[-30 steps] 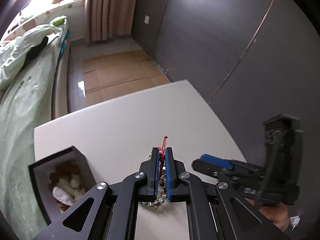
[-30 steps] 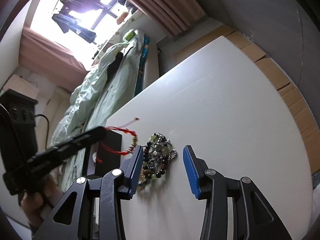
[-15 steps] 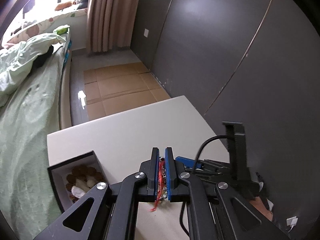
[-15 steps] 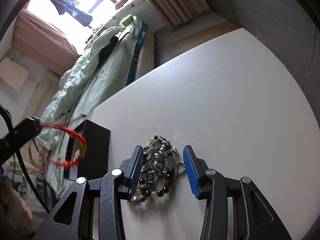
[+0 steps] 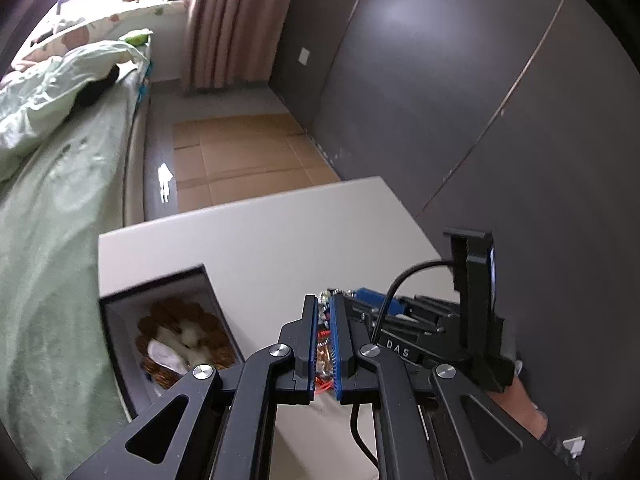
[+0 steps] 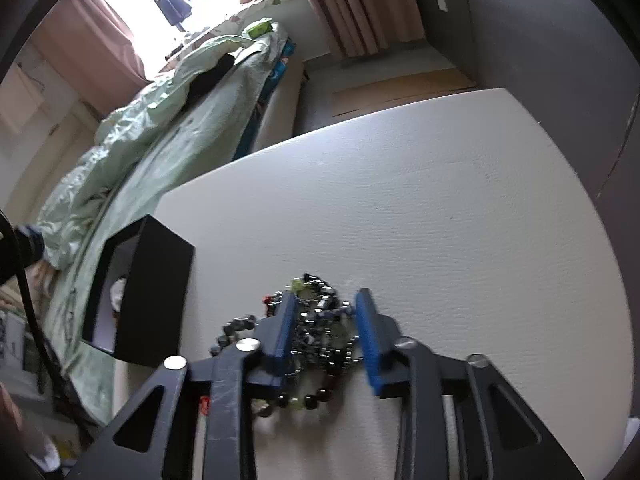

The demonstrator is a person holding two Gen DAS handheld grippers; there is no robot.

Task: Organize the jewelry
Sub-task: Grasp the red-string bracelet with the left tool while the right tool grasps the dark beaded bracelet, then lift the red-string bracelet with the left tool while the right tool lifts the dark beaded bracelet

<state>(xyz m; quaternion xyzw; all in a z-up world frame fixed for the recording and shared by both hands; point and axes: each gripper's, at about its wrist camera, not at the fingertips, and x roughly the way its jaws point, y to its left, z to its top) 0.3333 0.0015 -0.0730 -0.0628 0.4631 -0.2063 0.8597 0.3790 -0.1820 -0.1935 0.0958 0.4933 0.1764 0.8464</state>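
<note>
My left gripper is shut on a red cord bracelet, held above the white table. A black open box holding brown and white jewelry sits to its left; the box also shows in the right wrist view. My right gripper is open and low over a pile of dark and green beaded bracelets and chains on the table, its blue pads on either side of the pile. The right gripper also shows in the left wrist view.
A bed with a pale green quilt runs along the table's left side. A dark grey wall is on the right. Cardboard sheets lie on the floor beyond the table.
My left gripper has lifted the red bracelet away from the pile and moved left toward the box. My right gripper has come down closer over the bead pile.
</note>
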